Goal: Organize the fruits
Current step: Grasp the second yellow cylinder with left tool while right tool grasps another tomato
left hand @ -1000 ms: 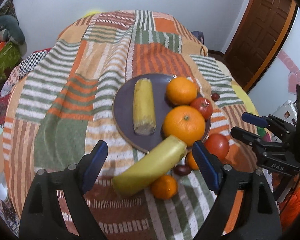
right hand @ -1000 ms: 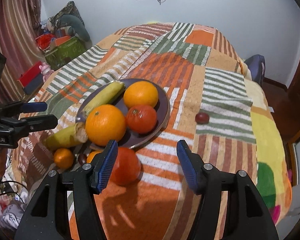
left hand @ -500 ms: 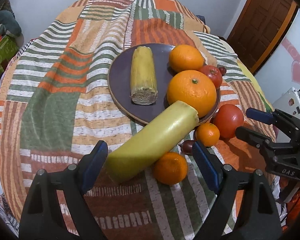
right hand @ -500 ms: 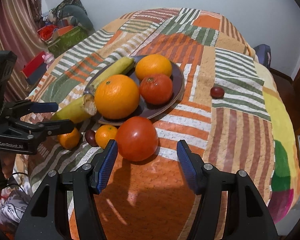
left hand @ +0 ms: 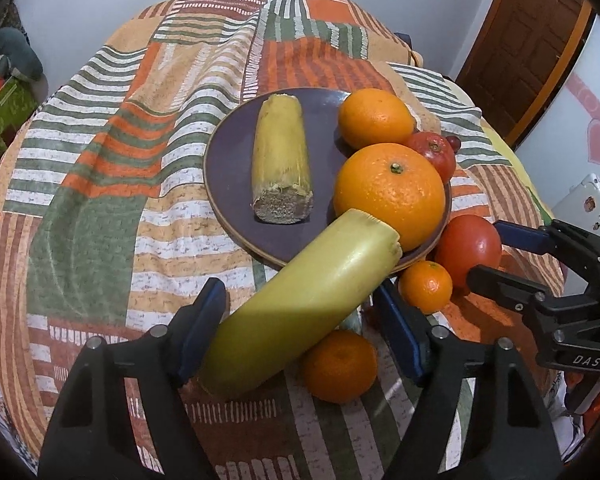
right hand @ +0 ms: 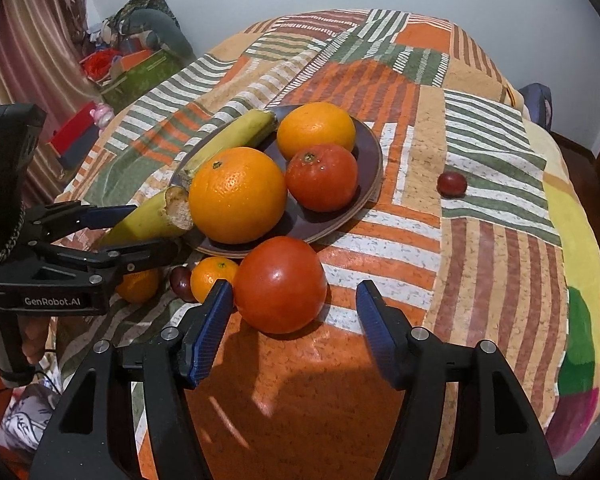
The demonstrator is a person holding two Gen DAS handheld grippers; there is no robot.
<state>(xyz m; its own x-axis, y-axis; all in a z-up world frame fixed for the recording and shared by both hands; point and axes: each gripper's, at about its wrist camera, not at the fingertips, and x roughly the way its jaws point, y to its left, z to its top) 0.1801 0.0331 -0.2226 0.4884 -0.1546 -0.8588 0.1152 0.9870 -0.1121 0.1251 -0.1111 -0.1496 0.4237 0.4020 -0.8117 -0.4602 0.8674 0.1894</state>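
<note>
A dark plate holds a banana half, two oranges and a tomato. A second banana half leans on the plate's rim and lies between the open fingers of my left gripper. My right gripper is open around a big tomato on the cloth. Two mandarins and a dark plum lie beside it. Another plum lies apart at the right.
The patchwork cloth covers a round table. Boxes and clutter stand beyond its far left edge. A brown door is at the right. The left gripper also shows in the right wrist view.
Both grippers have moved forward and down. The banana half now lies between the left fingers, and the big tomato now lies between the right fingers.
</note>
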